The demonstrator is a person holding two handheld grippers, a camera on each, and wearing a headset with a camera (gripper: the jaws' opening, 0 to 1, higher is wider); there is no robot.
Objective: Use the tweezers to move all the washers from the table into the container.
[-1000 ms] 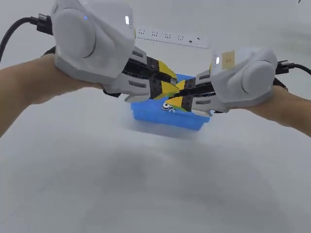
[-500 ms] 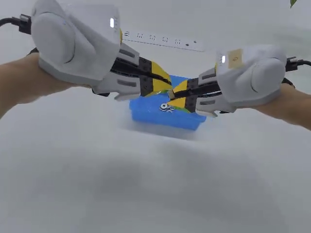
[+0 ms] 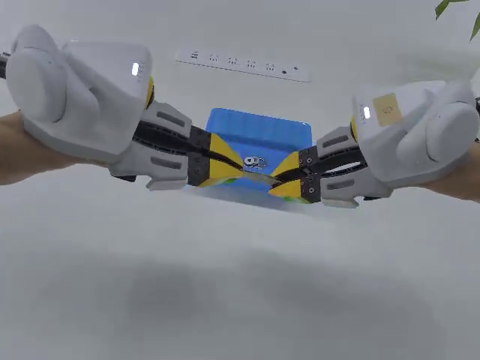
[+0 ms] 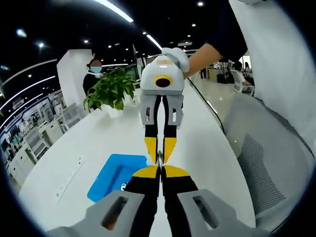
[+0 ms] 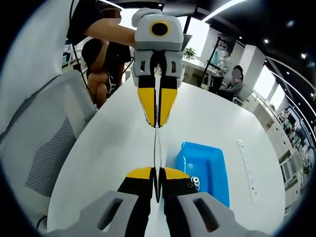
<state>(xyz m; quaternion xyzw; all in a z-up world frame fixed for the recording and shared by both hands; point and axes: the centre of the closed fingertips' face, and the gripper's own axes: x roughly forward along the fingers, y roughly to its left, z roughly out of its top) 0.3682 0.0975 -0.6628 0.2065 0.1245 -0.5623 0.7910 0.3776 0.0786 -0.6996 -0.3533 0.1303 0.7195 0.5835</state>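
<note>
A blue container (image 3: 259,129) sits on the white table, with a few washers (image 3: 255,161) lying in it near its front edge. My left gripper (image 3: 241,171) and right gripper (image 3: 274,178) meet tip to tip just above that edge. A thin pair of metal tweezers (image 3: 257,175) bridges the gap, and both grippers are shut on it. In the right gripper view the tweezers (image 5: 157,148) run straight from my right gripper (image 5: 158,173) to the left gripper (image 5: 157,121), with the container (image 5: 205,165) and washers (image 5: 196,182) alongside. The left gripper (image 4: 161,170) faces the right gripper (image 4: 160,148).
A white power strip (image 3: 244,65) lies on the table behind the container. A potted plant (image 4: 111,91) stands at the far end of the table. A mesh chair (image 5: 44,158) stands beside the table. People are in the background.
The two grippers have drawn apart and lower, from overlapping above the container to tip to tip at its near edge. The tweezers now show between them. The head camera also shifted.
</note>
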